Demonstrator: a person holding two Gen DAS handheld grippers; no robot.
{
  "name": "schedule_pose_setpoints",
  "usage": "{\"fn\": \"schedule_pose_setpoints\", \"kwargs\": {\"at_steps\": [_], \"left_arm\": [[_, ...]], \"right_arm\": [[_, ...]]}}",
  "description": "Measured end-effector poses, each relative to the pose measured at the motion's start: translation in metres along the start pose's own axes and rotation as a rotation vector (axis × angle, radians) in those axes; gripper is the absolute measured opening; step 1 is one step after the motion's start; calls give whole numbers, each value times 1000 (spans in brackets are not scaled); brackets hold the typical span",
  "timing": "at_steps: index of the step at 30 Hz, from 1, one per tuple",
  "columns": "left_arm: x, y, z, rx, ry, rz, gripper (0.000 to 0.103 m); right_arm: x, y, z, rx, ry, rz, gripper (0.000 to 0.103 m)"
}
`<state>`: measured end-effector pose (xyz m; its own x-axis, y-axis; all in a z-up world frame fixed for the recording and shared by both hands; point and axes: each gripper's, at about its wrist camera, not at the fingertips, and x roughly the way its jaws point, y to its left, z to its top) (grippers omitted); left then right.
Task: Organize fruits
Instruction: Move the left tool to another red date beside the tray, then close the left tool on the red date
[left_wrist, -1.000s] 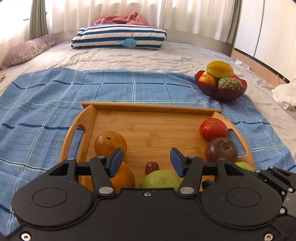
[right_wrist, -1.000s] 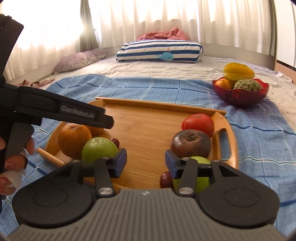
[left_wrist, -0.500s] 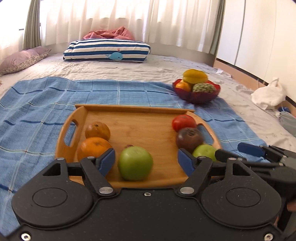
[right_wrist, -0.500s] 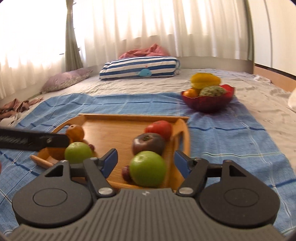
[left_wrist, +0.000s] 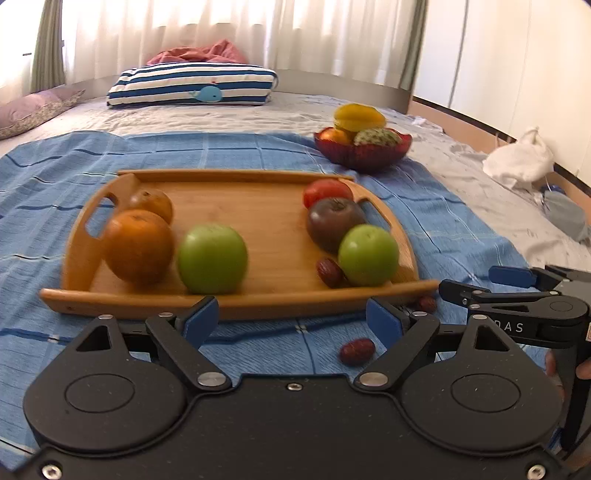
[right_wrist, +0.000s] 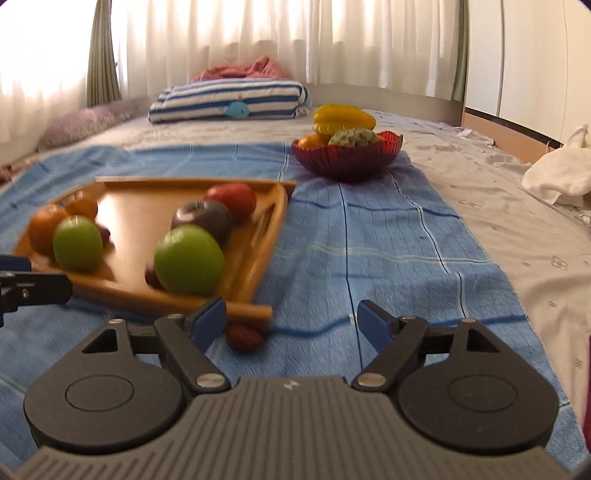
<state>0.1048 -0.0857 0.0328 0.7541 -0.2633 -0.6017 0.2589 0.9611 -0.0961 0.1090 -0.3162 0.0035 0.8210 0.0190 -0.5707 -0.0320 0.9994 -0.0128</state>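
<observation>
A wooden tray (left_wrist: 258, 206) on a blue cloth holds two oranges (left_wrist: 138, 243), two green apples (left_wrist: 212, 258) (left_wrist: 367, 254), a dark tomato (left_wrist: 334, 221), a red tomato (left_wrist: 327, 192) and a red date (left_wrist: 328, 273). Two more dates lie on the cloth (left_wrist: 356, 350) (left_wrist: 426, 303). My left gripper (left_wrist: 291, 323) is open and empty, just short of the tray's near edge. My right gripper (right_wrist: 291, 321) is open and empty over the cloth right of the tray (right_wrist: 140, 206), with a date (right_wrist: 243, 336) by its left finger.
A red bowl (left_wrist: 364, 151) with a yellow star fruit, an orange and a green scaly fruit stands far right on the bed. A striped pillow (left_wrist: 192, 85) lies at the back. White and grey cloth bundles (left_wrist: 517, 162) lie at the right.
Both grippers have pulled back from over the tray and opened wider. The right gripper has also swung to the right, off the tray. Dates now show on the cloth.
</observation>
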Motion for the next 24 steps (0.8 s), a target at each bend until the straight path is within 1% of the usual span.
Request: {"fn": "schedule_pose_setpoints", "kwargs": {"at_steps": [5, 7, 9, 12, 14, 15, 16, 18, 21, 24], "left_arm": [[14, -11, -14, 20, 16, 2, 87], [17, -13, -16, 23, 15, -7, 85], [20, -17, -17, 29, 19, -14, 79], [23, -22, -18, 35, 23, -30, 74], [26, -24, -19, 35, 31, -43, 72], [27, -25, -19, 35, 36, -48, 70], [28, -26, -20, 36, 40, -54, 68], [30, -28, -22, 43, 47, -64, 57], [32, -31, -24, 60, 59, -79, 50], [34, -33, -26, 63, 72, -94, 45]], "right_arm": [[-1, 3, -8, -57, 8, 34, 80], [3, 6, -9, -77, 27, 42, 77], [9, 8, -9, -83, 55, 53, 72], [16, 9, -9, -80, 83, 78, 68], [20, 8, -8, -64, 102, 92, 66], [22, 7, -7, -53, 110, 100, 66], [23, 7, -7, -42, 115, 109, 66], [25, 5, -6, -32, 119, 122, 64], [26, 6, -5, -27, 121, 133, 61], [28, 7, -4, -12, 124, 156, 61]]}}
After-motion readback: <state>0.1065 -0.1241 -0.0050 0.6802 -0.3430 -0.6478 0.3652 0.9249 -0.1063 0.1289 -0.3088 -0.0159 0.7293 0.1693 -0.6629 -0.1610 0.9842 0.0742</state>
